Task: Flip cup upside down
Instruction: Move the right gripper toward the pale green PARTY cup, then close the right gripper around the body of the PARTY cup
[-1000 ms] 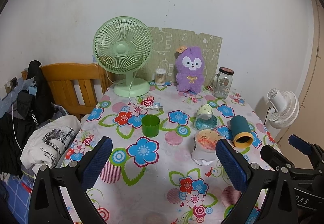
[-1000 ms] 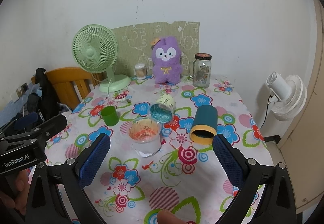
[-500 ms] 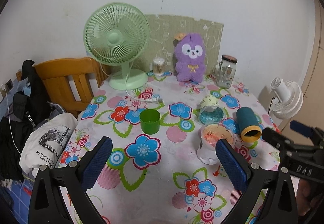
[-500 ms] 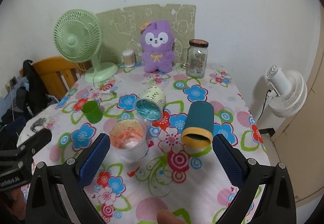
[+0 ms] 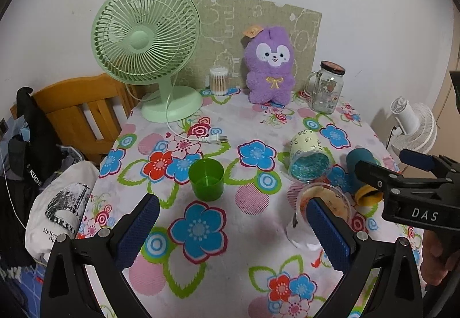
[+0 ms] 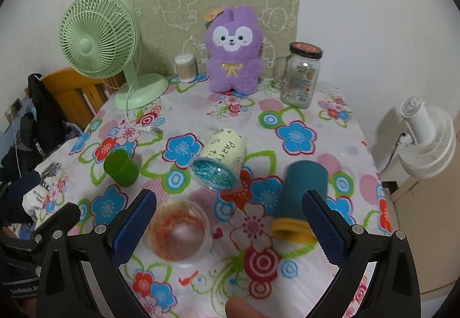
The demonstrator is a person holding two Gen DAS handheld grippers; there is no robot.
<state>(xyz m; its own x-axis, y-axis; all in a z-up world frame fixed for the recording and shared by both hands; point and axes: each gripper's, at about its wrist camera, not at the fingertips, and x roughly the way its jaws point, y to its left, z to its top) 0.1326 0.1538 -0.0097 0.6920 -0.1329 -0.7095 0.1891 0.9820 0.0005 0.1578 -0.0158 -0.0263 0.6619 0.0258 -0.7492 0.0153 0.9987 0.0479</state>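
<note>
Left claw jaws spread wide, empty; right claw likewise, both hovering.

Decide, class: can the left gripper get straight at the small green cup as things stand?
Probably yes. The left gripper is open, and the green cup stands upright ahead between its fingers, with only bare tablecloth between them.

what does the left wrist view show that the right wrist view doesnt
Only the left wrist view shows the whole fan plug and the right tongs from the side. Only the right wrist view shows the PARTY lettering on the tipped cream cup and the teal cup's full side. Both show the green cup, clear cup, purple plush and green fan.
</note>
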